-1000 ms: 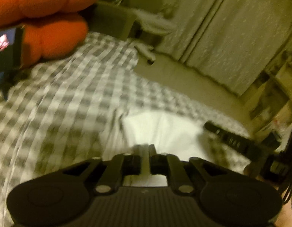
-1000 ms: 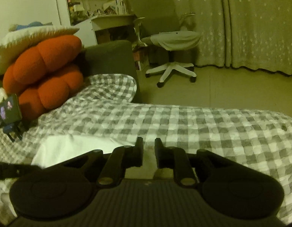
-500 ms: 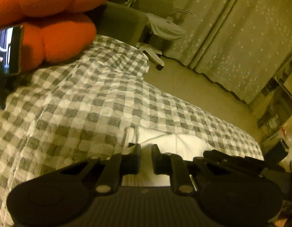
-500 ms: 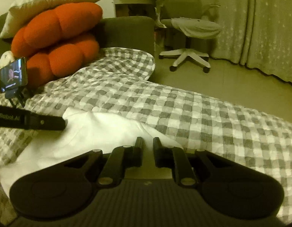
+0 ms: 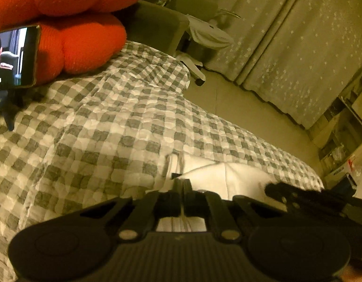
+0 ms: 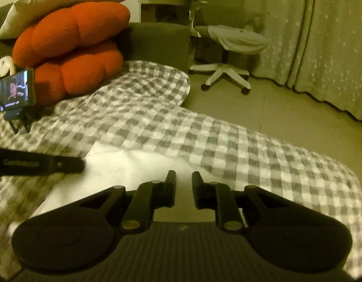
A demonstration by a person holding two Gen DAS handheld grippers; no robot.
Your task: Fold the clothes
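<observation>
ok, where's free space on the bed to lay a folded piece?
Free: the checked blanket right of the white garment, up to the bed edge, and the stretch between garment and orange cushions. Crowded: far left, by the phone on its stand.

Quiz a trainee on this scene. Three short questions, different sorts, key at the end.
1. True or false: the left tongs are shut.
2. What stands beside the orange cushions? A) a phone on a stand B) a lamp C) a mug
3. Fill in: the white garment lies on a grey-and-white ___ bedcover.

Key: 1 true; 2 A; 3 checked.
</observation>
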